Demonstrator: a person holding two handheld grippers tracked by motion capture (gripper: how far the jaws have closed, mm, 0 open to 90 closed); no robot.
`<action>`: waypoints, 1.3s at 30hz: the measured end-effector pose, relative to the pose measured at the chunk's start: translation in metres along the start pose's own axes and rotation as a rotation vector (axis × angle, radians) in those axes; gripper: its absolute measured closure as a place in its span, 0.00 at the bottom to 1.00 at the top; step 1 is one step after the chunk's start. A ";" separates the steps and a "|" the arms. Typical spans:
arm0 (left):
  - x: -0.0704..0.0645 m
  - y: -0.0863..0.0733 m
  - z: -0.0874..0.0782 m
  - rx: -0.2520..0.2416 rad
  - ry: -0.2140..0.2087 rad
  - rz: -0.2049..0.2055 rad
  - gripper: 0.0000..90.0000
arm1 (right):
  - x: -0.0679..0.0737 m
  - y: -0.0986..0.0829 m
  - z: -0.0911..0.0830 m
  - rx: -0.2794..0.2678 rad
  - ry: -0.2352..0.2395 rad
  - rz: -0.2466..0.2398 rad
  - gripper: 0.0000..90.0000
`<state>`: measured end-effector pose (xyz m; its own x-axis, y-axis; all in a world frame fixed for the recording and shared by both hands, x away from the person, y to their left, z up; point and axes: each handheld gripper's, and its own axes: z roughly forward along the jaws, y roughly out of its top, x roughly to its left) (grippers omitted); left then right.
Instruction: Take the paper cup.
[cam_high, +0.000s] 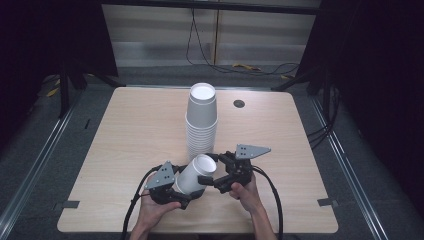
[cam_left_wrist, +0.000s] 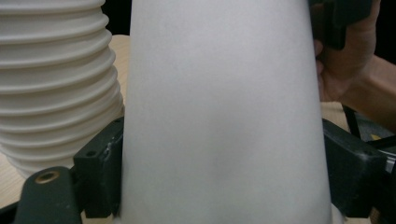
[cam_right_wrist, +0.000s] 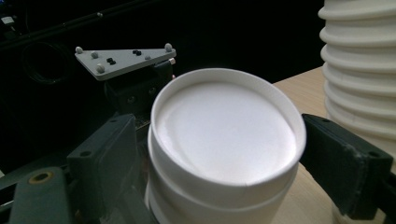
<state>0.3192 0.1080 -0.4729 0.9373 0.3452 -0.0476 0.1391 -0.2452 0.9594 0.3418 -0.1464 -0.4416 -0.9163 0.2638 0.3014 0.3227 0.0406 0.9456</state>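
The person held a short nest of white paper cups (cam_high: 194, 174) on its side just above the desk (cam_high: 130, 130), between the two grippers, right in front of the tall stack of cups (cam_high: 201, 122). The left gripper (cam_high: 172, 192) had its jaws closed part way on the tapered wall of the outer cup, one jaw pressed to each side of it. The right gripper (cam_high: 212, 181) stood at the mouth end, its jaws flanking the rims of the cups (cam_right_wrist: 227, 140), where two rims sat one inside the other; the jaws looked to be touching the rim, though I could not tell for sure that they gripped it.

To my eye the step in hand was parting one cup from the nest. Done well, the left jaws would hold firm on the outer wall without crushing the paper, while the right jaws took the inner rim and drew straight along the cup's axis, with no twist that could buckle the lip.

Room was tight on one side: the tall stack stood just beyond the right jaws and just beside the left jaws, near enough to be knocked. Toward the person, and out to either side of the jaws, the desk lay open, so the pull was best made away from the stack
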 end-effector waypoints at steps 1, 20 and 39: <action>0.001 0.000 -0.001 0.001 0.001 0.000 0.17 | 0.000 0.001 -0.001 0.000 -0.002 -0.001 0.15; 0.013 0.005 -0.003 0.110 -0.025 0.031 0.18 | -0.001 -0.002 -0.017 0.137 -0.081 -0.064 0.15; 0.017 0.011 -0.003 0.251 -0.016 0.089 0.18 | -0.003 0.006 -0.022 0.286 -0.144 -0.075 0.16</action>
<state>0.3357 0.1134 -0.4626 0.9542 0.2980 0.0278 0.1285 -0.4920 0.8610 0.3411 -0.1678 -0.4342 -0.9036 0.3828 0.1924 0.3279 0.3287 0.8857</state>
